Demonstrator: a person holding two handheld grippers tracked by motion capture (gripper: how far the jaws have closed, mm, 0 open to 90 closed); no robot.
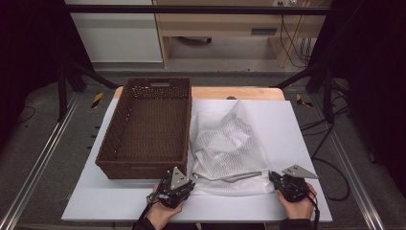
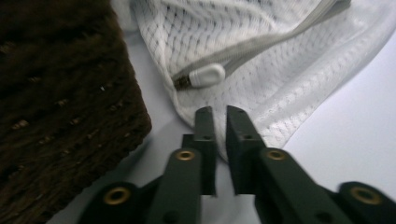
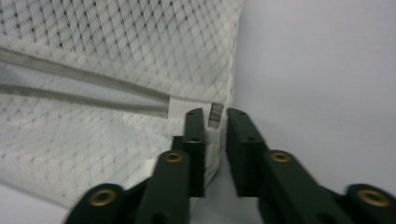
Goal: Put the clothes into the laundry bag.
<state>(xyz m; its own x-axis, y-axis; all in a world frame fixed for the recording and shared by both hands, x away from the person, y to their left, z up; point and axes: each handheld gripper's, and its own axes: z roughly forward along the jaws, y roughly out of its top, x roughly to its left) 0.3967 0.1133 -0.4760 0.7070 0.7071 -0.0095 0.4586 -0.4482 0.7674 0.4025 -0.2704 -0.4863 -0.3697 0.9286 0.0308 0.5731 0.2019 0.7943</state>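
Observation:
A white mesh laundry bag (image 1: 229, 148) lies crumpled on the white board, right of a dark wicker basket (image 1: 139, 168). My left gripper (image 1: 192, 179) sits at the bag's near left corner. In the left gripper view its jaws (image 2: 219, 112) stand a narrow gap apart over the bag's hem (image 2: 280, 93), just short of the white zipper pull (image 2: 205, 74). My right gripper (image 1: 272, 176) is at the bag's near right corner. There its jaws (image 3: 215, 114) stand slightly apart with the bag's corner tab (image 3: 215, 115) loose between them, next to the grey zipper (image 3: 93, 88).
The empty basket (image 2: 60, 93) stands close to the left gripper's left side. The white board (image 1: 287, 124) has bare room right of the bag and along its near edge. A wooden tabletop edge (image 1: 249, 92) shows behind it, with metal rails and cables on the floor at both sides.

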